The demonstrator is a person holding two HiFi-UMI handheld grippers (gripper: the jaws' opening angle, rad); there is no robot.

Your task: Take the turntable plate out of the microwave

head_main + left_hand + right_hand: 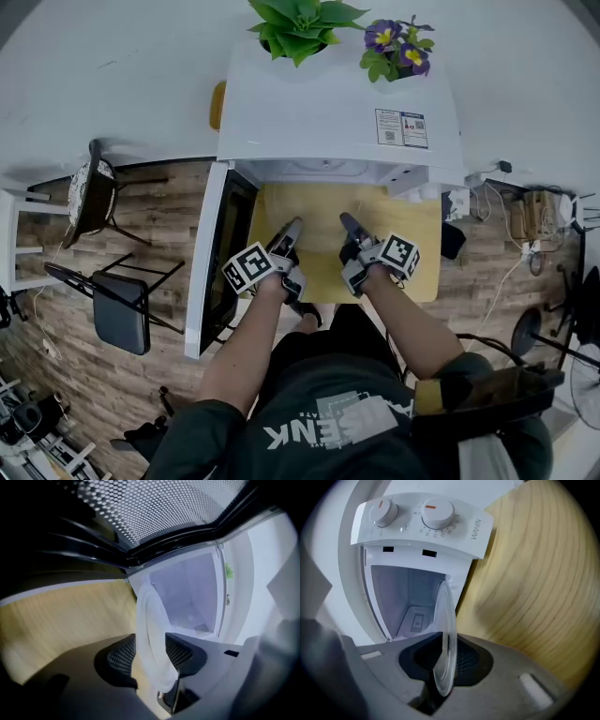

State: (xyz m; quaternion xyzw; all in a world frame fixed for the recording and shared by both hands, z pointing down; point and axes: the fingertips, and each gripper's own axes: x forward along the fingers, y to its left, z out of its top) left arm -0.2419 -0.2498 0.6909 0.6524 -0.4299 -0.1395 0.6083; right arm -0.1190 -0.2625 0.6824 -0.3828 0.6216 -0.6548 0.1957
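The clear glass turntable plate (446, 634) stands on edge in front of the open white microwave (337, 112), outside its empty cavity (408, 602). My right gripper (445, 660) is shut on the plate's rim, with both pads against the glass. The same plate (151, 625) also runs between the jaws of my left gripper (151, 654), which stands open with a gap at the left pad. In the head view both grippers, left (292, 228) and right (349, 225), hover side by side over the wooden table (417, 234) just before the opening; the glass hardly shows there.
The microwave door (220, 253) hangs open to the left, its perforated screen (154, 508) close over my left gripper. The control panel with two dials (417, 517) is at the right. Two potted plants (298, 23) sit on top. Chairs (117, 309) stand left, cables (525, 220) right.
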